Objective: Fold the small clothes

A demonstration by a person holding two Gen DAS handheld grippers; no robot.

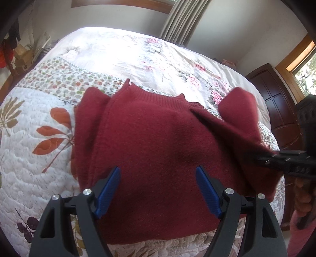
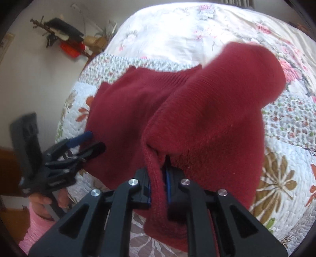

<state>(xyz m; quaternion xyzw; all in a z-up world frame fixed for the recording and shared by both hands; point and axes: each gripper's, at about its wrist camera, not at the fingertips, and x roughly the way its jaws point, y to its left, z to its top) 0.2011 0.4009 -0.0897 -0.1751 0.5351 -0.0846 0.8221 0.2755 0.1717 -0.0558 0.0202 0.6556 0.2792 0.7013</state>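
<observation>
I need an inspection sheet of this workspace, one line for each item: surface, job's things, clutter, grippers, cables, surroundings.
Surface: bed under a quilted floral bedspread, with a pale flowered cover further back.
Job's things: one dark red sweater, ribbed collar away from the person; its right side is lifted off the bed.
Clutter: nothing seen on the bed besides the sweater.
Grippers: left gripper open, fingers over the sweater's near part; right gripper shut on a raised fold of the sweater.
Cables: nothing seen.
Surroundings: grey curtain, dark wooden cabinet, window, boxes and clothes by the wall.
</observation>
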